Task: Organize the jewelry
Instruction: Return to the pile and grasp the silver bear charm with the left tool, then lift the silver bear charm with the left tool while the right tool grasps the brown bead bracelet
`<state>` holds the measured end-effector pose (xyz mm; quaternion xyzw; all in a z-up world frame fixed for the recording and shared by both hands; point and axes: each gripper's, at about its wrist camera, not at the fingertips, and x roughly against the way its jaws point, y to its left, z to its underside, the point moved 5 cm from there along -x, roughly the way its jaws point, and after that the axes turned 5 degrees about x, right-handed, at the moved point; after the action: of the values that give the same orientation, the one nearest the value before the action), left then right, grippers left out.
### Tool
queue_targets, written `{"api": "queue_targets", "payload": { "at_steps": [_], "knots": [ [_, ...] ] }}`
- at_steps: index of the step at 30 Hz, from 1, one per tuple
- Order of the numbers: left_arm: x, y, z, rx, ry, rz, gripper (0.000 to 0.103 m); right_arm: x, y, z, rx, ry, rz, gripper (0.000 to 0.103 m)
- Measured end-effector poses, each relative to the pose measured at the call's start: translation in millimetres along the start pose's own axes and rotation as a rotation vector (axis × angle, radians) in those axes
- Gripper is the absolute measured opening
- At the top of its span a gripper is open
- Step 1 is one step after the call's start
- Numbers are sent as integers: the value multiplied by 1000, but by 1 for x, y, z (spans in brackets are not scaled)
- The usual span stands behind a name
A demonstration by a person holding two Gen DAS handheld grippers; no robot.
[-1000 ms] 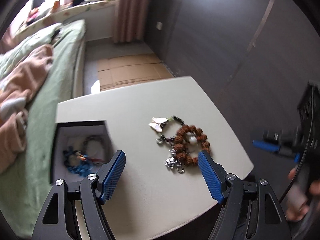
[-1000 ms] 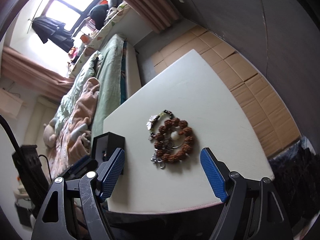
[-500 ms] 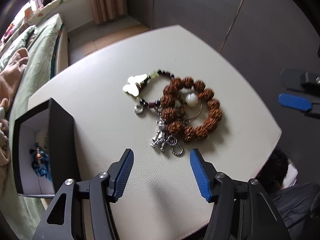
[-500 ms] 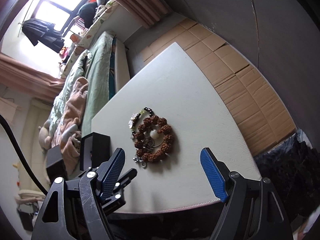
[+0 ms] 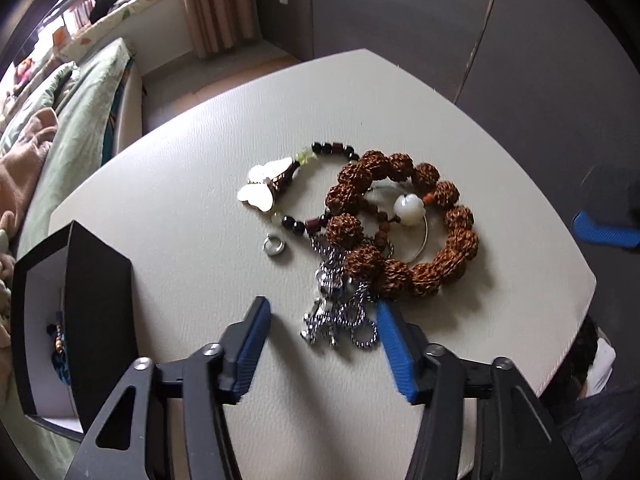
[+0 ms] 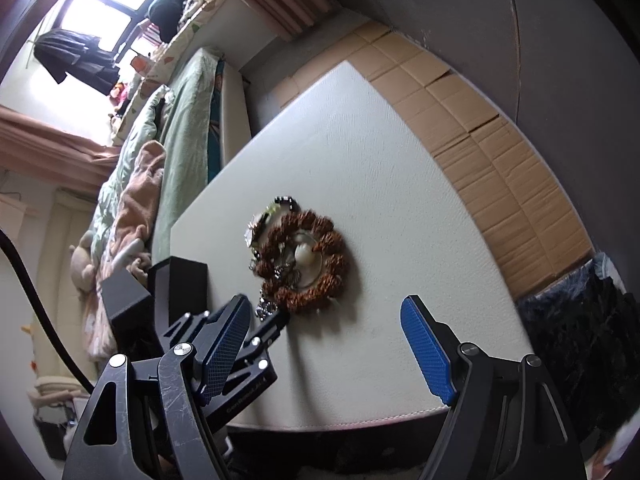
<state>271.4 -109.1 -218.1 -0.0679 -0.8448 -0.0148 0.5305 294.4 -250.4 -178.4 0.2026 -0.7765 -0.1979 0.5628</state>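
Observation:
A jewelry pile lies on the white table: a brown seed-bead bracelet with a white bead, a dark-bead bracelet with a white butterfly charm, a small silver ring and a silver chain. My left gripper is open, low over the table, its blue pads on either side of the silver chain. A black open box with beaded jewelry inside stands at the left. My right gripper is open and empty, back from the pile near the table's front edge.
A bed with green and pink bedding runs along the table's far left side. Flattened cardboard covers the floor to the right. Dark wall panels stand behind the table. The left gripper's body shows in the right wrist view.
My left gripper has moved forward and down to the pile, and its jaws have narrowed around the silver chain. My right gripper has drawn back slightly and stays open.

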Motion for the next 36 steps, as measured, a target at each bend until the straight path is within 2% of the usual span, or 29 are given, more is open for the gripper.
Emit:
{"api": "queue_targets", "payload": {
  "at_steps": [1, 2, 7, 16, 19, 24, 29, 33, 36],
  "knots": [
    [1, 0, -2, -1, -6, 0, 22, -2, 1, 1, 1, 5, 5, 78],
    [1, 1, -2, 3, 1, 0, 18, -5, 2, 2, 5, 10, 11, 78],
    [8, 13, -6, 95, 12, 65, 16, -7, 5, 5, 15, 18, 13, 78],
    [53, 25, -21, 176, -77, 175, 16, -18, 2, 1, -5, 25, 19, 75],
    [66, 33, -28, 209, -106, 214, 16, -23, 7, 0, 14, 27, 35, 69],
    [93, 42, -35, 241, -174, 250, 16, -34, 12, -7, 46, 25, 94, 51],
    [106, 56, -40, 278, -210, 256, 16, -48, 17, -17, 98, 35, 183, 46],
    [112, 66, -41, 304, -230, 247, 16, -64, 20, -13, 139, 72, 244, 30],
    [118, 70, -41, 314, -243, 247, 16, -68, 20, -12, 142, 68, 277, 25]
  ]
}}
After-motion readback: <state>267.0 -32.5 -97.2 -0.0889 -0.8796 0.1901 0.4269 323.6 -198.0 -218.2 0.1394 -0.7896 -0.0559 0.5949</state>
